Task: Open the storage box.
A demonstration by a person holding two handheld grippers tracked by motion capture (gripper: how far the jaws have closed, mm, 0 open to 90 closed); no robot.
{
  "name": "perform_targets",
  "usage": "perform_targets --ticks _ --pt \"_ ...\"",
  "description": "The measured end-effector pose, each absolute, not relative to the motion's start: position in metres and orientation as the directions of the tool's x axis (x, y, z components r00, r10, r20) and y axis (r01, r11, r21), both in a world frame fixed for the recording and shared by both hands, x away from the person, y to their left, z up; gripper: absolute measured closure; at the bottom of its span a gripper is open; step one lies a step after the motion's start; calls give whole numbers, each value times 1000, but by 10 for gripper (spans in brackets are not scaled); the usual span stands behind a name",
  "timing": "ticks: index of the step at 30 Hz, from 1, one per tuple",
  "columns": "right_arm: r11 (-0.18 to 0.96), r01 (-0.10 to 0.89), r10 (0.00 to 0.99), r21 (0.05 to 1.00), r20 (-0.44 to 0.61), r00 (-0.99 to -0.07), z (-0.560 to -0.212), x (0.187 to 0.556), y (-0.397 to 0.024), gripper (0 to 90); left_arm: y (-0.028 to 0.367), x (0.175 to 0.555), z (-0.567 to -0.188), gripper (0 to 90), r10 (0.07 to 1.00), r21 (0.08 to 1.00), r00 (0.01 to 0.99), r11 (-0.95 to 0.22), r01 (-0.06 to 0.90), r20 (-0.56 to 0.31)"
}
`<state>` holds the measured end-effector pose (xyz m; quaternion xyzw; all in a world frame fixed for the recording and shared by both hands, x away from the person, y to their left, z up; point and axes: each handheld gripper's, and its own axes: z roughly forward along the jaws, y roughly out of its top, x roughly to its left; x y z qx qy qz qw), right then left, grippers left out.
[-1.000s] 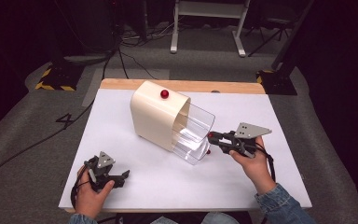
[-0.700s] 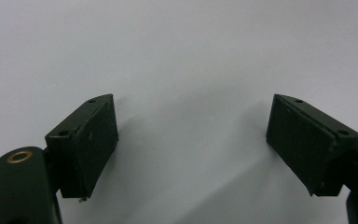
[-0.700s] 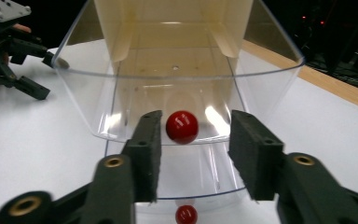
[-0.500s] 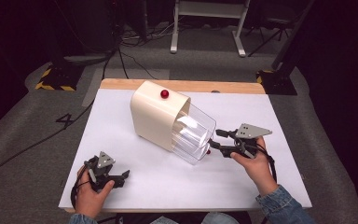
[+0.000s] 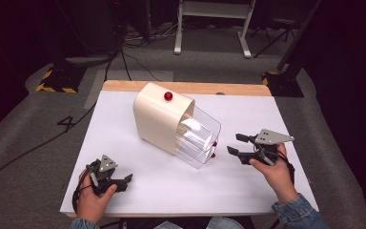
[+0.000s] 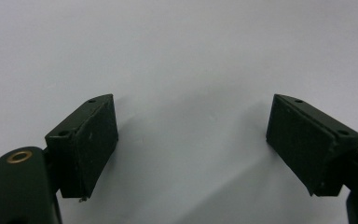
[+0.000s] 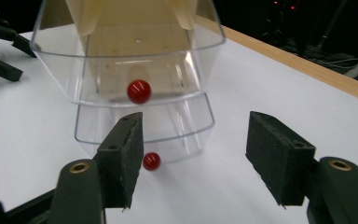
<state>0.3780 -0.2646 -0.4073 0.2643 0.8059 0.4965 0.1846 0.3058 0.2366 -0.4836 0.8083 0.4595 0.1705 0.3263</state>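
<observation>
Tongs first: our right tongs [image 5: 234, 144] are spread wide and grasp nothing, hovering just beside the clear drawers [image 5: 198, 138] that stick out of the cream case [image 5: 157, 119]. We hold them level and aimed at the drawer fronts, which suits a reach for a knob. In the right gripper view the jaws frame the two stacked drawers: the upper knob [image 7: 139, 91] sits red and round on the upper drawer's front, and the lower knob [image 7: 151, 161] peeks out beside the left jaw, near the worktop [image 5: 248, 114]. Both drawers look pulled out, the upper one farther, though through clear plastic we cannot be sure how far each has come.

Our left tongs [image 5: 124, 181] are released as well, jaws well apart, and the left gripper view shows bare white surface between them. They rest low near the front edge, well apart from the case, probably parked there to keep out of the way.

The case lies on its side near the middle of the worktop, set at an angle so its open end faces our right hand. A third red knob [image 5: 168, 96] shows on its top face.
</observation>
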Motion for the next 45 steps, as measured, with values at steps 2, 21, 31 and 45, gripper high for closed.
perform_targets --ticks 2,21,31,45 --pt "373 257 623 892 -36 -781 -408 376 -274 365 237 306 -484 167 854 684 520 -365 632 -25" --pt "442 428 695 788 1 -719 -432 366 -346 261 237 306 -483 162 852 683 522 -365 633 -29" --pt "491 493 716 718 -10 -698 -453 362 -360 237 237 306 -484 161 852 683 522 -364 633 -29" --pt "475 498 733 726 -14 -680 -481 359 -364 146 237 306 -484 158 852 683 523 -364 633 -30"
